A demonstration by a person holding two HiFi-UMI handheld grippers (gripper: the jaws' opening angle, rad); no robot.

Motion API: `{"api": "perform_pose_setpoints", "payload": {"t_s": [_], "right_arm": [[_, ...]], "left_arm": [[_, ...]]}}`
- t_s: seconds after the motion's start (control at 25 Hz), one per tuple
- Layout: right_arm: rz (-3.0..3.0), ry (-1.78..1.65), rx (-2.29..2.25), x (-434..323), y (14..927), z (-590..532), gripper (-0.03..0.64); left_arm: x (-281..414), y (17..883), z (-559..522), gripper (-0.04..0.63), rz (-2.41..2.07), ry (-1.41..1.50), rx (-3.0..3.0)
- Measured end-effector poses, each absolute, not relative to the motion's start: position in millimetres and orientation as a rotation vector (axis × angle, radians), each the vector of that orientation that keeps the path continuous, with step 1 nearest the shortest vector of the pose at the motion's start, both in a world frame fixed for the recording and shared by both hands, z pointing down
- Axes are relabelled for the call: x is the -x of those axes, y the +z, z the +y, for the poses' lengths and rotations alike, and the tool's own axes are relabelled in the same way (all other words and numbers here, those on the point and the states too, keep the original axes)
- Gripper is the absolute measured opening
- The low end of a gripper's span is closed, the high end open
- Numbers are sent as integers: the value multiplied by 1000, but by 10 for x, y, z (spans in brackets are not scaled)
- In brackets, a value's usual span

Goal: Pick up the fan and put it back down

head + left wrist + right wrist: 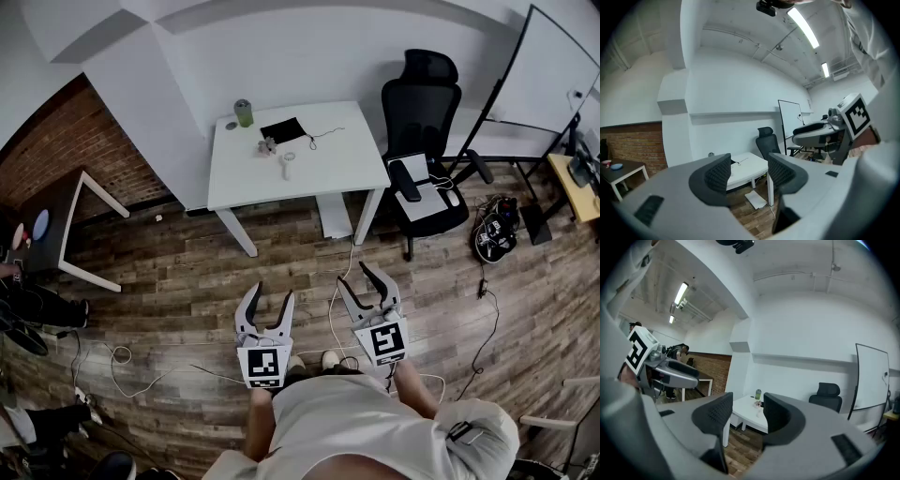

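A: What do the two tools show, closest in?

B: The left hand-held gripper [272,292] and the right hand-held gripper [353,274] are held out level in front of the person. Each has its jaws apart and nothing between the pads. Below them is only wooden floor [187,272].

A: So the fan hasn't been reached?

B: No. The white table [328,169] stands well apart from the person. The small white thing on it with a round head and a straight handle appears to be the fan [288,165], lying flat near the middle. It is too small to make out any detail.

A: How would it likely handle?

B: It looks like a light, stiff plastic fan that one hand-held gripper could lift easily. The handle seems the best place to grip, pinched across its width from above. The round head is wider and probably more fragile. Smooth plastic might slip or swing if it is held too near the end.

A: Is anything crowding it?

B: A small pale object [267,145] sits just beside it. Farther back are a black pouch [283,129] with a thin cable [323,136] and a green tumbler [244,112]. A black office chair [422,103] stands to the table's right.
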State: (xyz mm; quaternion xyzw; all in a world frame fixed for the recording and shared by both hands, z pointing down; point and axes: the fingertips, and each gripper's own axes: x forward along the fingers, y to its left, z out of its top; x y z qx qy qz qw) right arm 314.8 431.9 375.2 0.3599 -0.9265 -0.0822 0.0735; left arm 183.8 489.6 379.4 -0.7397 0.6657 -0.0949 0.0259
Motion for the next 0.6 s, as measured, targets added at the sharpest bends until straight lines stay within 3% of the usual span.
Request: {"api": "perform_pose_setpoints", "payload": {"t_s": [0.6], "right_arm": [[-2816,-256,-1071,-2798,3715,3923,247]], "left_arm": [[-1552,3742,4464,239,2061,-267,2260]]}}
